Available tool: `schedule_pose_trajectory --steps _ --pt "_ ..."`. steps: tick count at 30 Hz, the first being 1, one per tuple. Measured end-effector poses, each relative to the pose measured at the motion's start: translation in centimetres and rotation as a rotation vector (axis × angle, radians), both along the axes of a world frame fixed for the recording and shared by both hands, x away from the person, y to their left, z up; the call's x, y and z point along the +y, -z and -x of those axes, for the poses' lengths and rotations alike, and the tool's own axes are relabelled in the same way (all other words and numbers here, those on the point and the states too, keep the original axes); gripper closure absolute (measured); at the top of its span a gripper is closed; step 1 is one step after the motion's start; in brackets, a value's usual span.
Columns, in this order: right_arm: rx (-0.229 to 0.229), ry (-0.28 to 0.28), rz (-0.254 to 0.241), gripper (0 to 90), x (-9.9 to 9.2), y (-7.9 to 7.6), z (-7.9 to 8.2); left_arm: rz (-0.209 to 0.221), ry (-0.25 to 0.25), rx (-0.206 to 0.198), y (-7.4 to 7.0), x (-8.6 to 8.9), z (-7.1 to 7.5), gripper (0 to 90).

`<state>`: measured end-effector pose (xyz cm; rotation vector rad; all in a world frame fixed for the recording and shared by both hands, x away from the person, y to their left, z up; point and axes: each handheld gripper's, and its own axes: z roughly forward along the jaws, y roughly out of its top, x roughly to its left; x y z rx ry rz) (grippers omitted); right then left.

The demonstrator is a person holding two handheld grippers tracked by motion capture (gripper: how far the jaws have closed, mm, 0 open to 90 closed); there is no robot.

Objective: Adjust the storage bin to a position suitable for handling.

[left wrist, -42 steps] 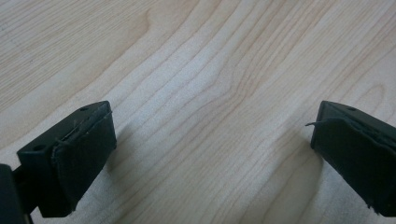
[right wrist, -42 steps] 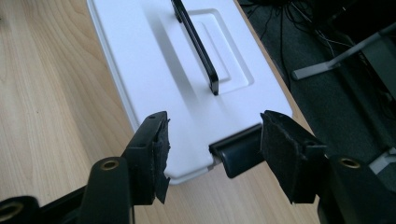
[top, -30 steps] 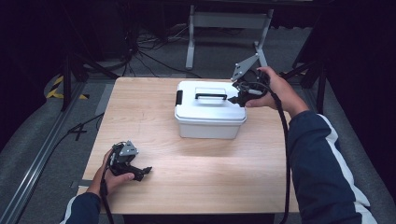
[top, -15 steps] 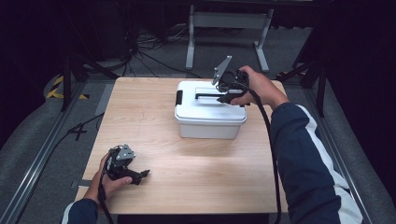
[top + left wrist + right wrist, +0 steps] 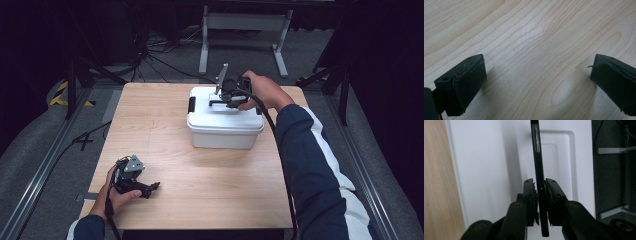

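The left gripper (image 5: 150,187) lay low on the near left of the wooden table (image 5: 210,195), its jaws wide apart with nothing between them. Farther back stood the white box (image 5: 225,127). On its lid, the right gripper (image 5: 541,188) had just closed tight on the black handle (image 5: 537,160).

A lab or recording studio is suggested by a lone wooden table (image 5: 200,195) set on grey carpet (image 5: 45,150), bordered by metal floor rails (image 5: 35,190), with black curtains behind, loose cables (image 5: 150,55), a grey metal stand (image 5: 245,22) and yellow-black hazard tape (image 5: 62,92).
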<state>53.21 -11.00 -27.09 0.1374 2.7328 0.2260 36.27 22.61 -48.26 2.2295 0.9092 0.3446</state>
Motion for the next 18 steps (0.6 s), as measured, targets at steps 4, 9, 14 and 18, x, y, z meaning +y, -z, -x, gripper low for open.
schedule_pose_trajectory --steps 4,9,14,18 --pt "-0.004 0.003 0.013 82.8 0.23 0.02 -0.15 -0.001 0.003 0.002 -0.01 0.01 -0.03 0.8" --pt "-0.018 -0.008 0.038 83.9 0.49 -0.05 -0.14 0.001 0.007 0.008 0.0 0.0 -0.07 0.5" --pt "-0.021 -0.016 0.057 84.2 0.68 -0.13 -0.17 -0.003 0.016 0.005 -0.02 0.02 -0.17 0.3" --pt "-0.021 -0.019 0.058 84.3 0.7 -0.17 -0.2 -0.003 0.016 0.006 -0.02 0.02 -0.16 0.3"
